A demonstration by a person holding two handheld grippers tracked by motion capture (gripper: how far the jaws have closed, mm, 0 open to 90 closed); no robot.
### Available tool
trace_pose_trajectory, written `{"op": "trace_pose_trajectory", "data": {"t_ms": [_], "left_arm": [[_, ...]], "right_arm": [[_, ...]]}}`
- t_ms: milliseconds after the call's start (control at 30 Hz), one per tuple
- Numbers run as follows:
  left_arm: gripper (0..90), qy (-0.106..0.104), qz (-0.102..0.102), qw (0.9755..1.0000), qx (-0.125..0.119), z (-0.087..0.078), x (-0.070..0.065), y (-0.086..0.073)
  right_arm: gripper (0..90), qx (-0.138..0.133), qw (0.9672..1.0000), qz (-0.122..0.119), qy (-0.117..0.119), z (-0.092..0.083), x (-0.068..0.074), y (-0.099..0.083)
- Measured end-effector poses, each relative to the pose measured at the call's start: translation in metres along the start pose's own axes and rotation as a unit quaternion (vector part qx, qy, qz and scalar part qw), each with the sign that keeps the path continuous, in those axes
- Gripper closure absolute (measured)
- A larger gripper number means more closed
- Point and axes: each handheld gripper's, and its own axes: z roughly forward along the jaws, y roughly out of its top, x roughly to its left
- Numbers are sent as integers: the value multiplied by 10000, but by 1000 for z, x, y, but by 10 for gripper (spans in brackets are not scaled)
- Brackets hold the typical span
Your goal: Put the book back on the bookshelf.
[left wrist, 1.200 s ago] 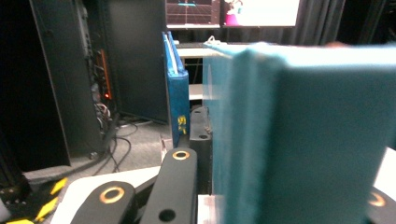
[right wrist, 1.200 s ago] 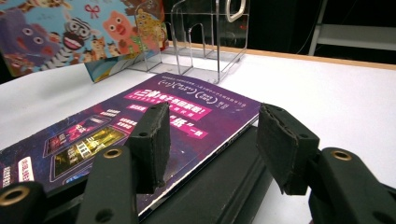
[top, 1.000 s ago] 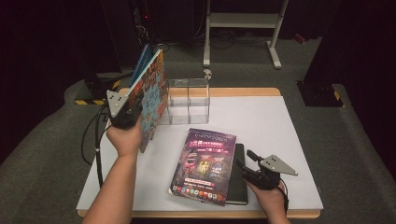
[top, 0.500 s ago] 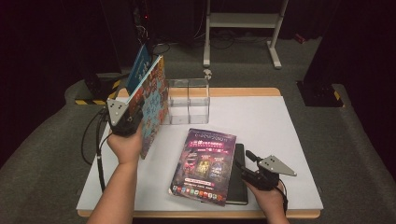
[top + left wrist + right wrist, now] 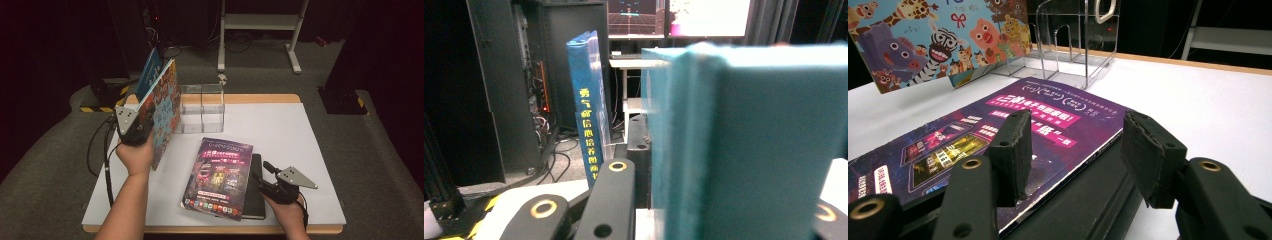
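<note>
My left gripper is shut on a colourful animal picture book, held upright above the table's left side beside a clear acrylic stand. In the left gripper view the book's teal edge sits between the jaws. A blue book stands behind it at the stand's left end. A purple book lies flat, partly on a black notebook. At their right edge my right gripper rests low and open; its pads straddle the purple cover's edge without touching it.
The white table top has a wooden rim at the back. A metal frame stands on the grey carpet beyond it, and dark equipment with cables is at the far left. A cable hangs from my left gripper.
My left hand has drawn the picture book slightly nearer. The right hand and the flat books have stayed put.
</note>
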Motion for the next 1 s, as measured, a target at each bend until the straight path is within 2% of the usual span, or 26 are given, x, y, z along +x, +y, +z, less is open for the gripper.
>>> {"op": "trace_pose_trajectory", "data": {"t_ms": [500, 667, 1000], "left_arm": [[812, 91, 67, 9999, -47, 9, 3, -22], [809, 35, 114, 9999, -54, 4, 2, -26], [805, 44, 41, 9999, 84, -8, 7, -28]], "right_arm": [[465, 29, 10000, 19, -1, 0, -1, -2], [464, 44, 10000, 23, 5, 1, -1, -3], [464, 74, 10000, -26, 26, 2, 3, -4]]}}
